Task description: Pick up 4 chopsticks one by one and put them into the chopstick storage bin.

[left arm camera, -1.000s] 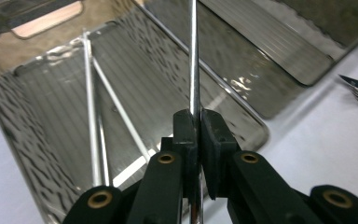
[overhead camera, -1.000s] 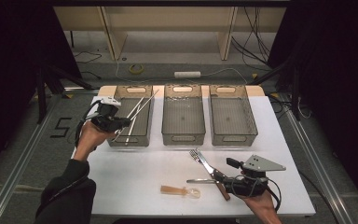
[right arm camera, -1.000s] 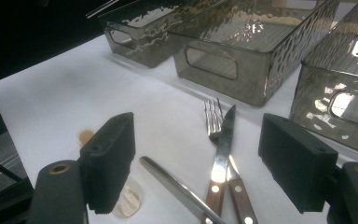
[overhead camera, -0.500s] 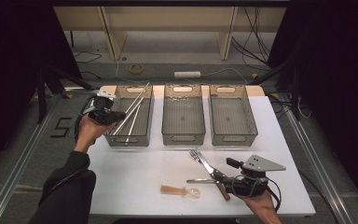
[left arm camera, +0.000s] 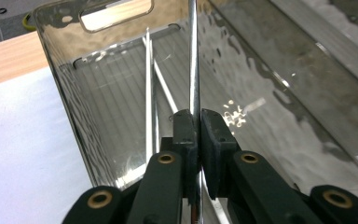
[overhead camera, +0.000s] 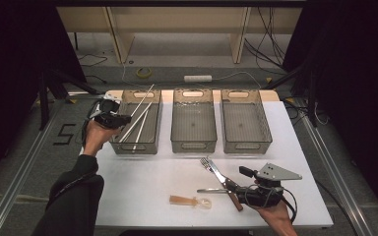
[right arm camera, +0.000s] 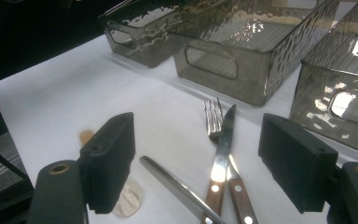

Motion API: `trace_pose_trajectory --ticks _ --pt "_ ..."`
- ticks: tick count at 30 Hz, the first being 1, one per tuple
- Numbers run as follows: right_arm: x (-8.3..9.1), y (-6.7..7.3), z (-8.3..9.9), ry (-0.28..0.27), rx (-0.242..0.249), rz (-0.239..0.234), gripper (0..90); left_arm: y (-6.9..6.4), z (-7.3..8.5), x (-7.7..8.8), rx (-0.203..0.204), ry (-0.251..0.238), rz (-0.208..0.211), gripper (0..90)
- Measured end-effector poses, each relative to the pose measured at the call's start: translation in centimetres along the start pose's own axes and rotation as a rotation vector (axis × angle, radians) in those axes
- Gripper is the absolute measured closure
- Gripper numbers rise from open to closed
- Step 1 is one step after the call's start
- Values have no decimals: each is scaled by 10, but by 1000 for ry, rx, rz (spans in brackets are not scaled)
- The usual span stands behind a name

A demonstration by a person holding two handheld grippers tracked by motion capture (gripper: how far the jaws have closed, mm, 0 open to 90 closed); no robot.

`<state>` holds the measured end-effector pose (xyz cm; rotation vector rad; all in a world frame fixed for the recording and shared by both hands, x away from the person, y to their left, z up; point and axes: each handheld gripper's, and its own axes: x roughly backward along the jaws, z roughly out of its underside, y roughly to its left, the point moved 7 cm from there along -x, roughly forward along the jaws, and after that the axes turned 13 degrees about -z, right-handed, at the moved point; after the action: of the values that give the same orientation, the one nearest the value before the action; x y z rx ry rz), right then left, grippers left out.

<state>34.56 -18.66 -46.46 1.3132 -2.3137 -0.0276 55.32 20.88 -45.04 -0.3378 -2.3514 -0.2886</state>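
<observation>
Left gripper [left arm camera: 195, 122] is clamped on a metal chopstick [left arm camera: 194, 60], held over the left bin [overhead camera: 150, 142], where two more chopsticks [overhead camera: 139, 123] lie. Right gripper [right arm camera: 200, 163] stands wide open, holding nothing, above the knife [right arm camera: 221, 163] and fork [right arm camera: 213, 116] on the table [overhead camera: 142, 182].

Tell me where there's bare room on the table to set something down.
Bare white table lies between the left bin and the near edge, left of the spoon. The middle bin and right bin look empty. Crowded: the near right, where fork, knife and right gripper cluster, and the left bin, holding chopsticks.
</observation>
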Motion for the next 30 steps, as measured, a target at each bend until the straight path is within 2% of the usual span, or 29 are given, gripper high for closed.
trace_pose_trajectory --ticks 3,9,12,22,29,30 --pt "0 0 0 1 1 -2 282 1 1 -5 12 -1 -12 846" --pt "0 0 0 0 2 -2 282 -1 3 -14 0 5 -31 846" --pt "0 0 0 1 1 -2 282 -2 6 -18 -18 24 -41 846" --pt "0 -1 0 -2 -5 -4 282 -5 11 -31 -20 68 -52 845" --pt "0 0 0 -3 -5 -3 282 -7 6 -30 -13 45 -84 825" --pt "0 0 0 -3 -4 -3 282 -8 5 -30 -12 42 -82 793"
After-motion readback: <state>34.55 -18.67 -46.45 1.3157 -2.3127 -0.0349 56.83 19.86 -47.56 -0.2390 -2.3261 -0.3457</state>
